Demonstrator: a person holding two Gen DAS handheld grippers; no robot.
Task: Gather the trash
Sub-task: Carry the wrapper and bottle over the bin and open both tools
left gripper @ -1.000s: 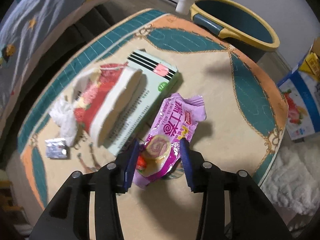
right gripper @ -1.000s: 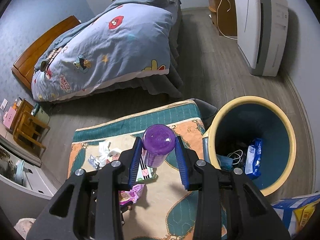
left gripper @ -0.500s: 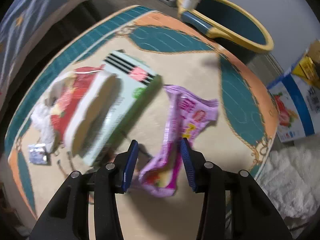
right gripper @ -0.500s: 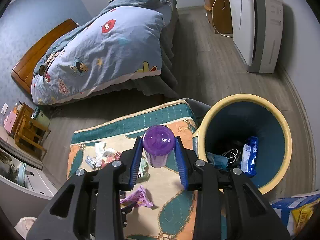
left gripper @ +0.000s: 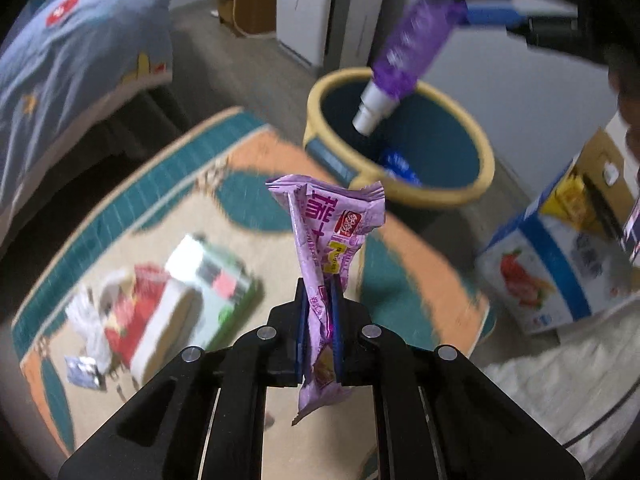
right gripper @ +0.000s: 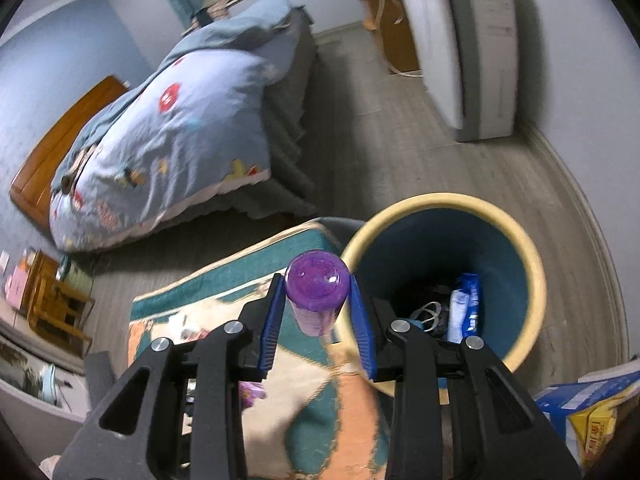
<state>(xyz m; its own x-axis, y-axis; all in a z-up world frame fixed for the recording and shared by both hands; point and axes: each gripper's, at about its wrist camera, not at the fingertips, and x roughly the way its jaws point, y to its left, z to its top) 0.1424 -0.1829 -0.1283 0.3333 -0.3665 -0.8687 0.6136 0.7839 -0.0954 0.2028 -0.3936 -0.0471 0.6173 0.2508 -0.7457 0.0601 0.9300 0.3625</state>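
Purple wrapper (left gripper: 328,236) shows in left view; right view mostly hides it.

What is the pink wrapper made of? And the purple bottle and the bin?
The wrapper looks like thin, shiny plastic film: it crinkles and folds where it is pinched. The bottle seems to be see-through purple plastic with a white cap end. The bin looks like smooth hard plastic, yellow at the rim and blue inside, though blur leaves that unsure.

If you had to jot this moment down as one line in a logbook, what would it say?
left gripper: just closed on pink wrapper, lifted off mat | right gripper: holds purple bottle by bin | box, tissue left on mat
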